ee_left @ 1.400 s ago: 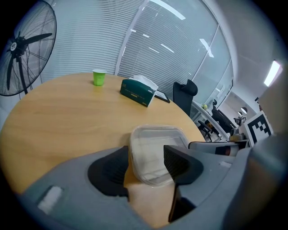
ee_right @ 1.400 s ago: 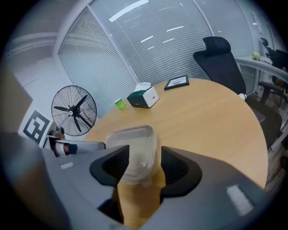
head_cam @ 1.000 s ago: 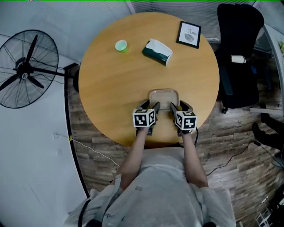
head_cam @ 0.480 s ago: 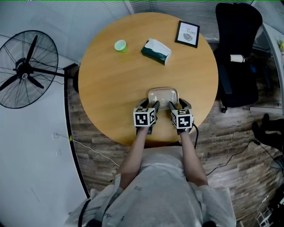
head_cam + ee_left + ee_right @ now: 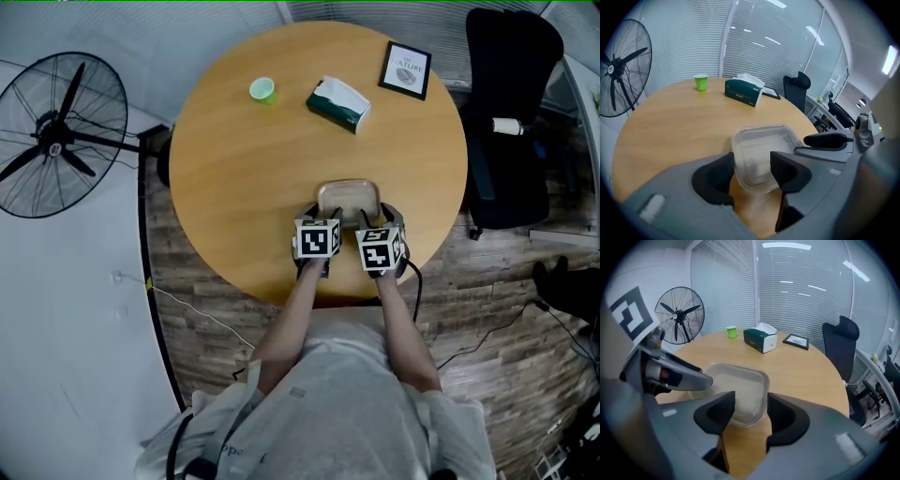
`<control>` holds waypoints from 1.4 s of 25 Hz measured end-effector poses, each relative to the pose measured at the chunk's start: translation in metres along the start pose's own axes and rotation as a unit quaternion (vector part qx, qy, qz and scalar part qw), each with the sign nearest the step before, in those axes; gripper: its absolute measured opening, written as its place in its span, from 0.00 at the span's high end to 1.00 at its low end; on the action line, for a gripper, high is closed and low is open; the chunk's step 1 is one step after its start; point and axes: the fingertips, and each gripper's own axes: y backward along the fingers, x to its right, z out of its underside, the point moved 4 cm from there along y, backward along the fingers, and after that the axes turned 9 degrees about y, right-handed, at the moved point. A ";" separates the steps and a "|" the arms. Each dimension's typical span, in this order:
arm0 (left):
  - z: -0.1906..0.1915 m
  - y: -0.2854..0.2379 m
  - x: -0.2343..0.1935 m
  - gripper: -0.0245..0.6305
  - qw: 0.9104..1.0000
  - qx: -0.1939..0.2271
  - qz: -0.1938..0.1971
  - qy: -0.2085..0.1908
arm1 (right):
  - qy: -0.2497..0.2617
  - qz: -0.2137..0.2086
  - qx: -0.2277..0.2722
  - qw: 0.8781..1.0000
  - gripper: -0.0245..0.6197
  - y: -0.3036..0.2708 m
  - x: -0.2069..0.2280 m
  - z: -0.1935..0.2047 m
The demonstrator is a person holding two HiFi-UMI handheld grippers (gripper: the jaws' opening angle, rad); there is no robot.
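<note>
Round and pale, a wooden table fills the head view over a plank floor. A clear rectangular plastic container lies near its close edge. The left gripper and right gripper sit side by side at the container's near rim. Farther back stand a small green paper cup, a dark green tissue box and a black-framed picture. A black pedestal fan stands off the table at the left, and a black office chair at the right.

From the left gripper view, the left gripper has its jaws spread wide, gripping nothing. The container's near corner lies between them, and the right gripper reaches in beside it. The cup and tissue box stand well beyond.

From the right gripper view, the right gripper is likewise wide open and holds nothing. The container's other near corner sits between its jaws. The left gripper lies over the container's far side.
</note>
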 end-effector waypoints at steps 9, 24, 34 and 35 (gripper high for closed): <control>-0.010 0.008 -0.001 0.58 1.000 0.005 0.014 0.005 | -0.038 -0.027 0.012 0.999 0.64 0.006 -0.001 -0.002; -0.011 0.016 0.001 0.58 0.999 0.016 0.030 0.008 | -0.098 -0.039 0.055 0.993 0.65 0.017 0.012 -0.006; -0.011 0.027 0.008 0.58 0.998 0.039 0.036 0.013 | -0.131 -0.061 0.079 0.986 0.65 0.027 0.018 -0.007; -0.011 0.029 0.009 0.58 0.998 0.043 0.037 0.015 | -0.137 -0.065 0.083 0.985 0.65 0.029 0.019 -0.008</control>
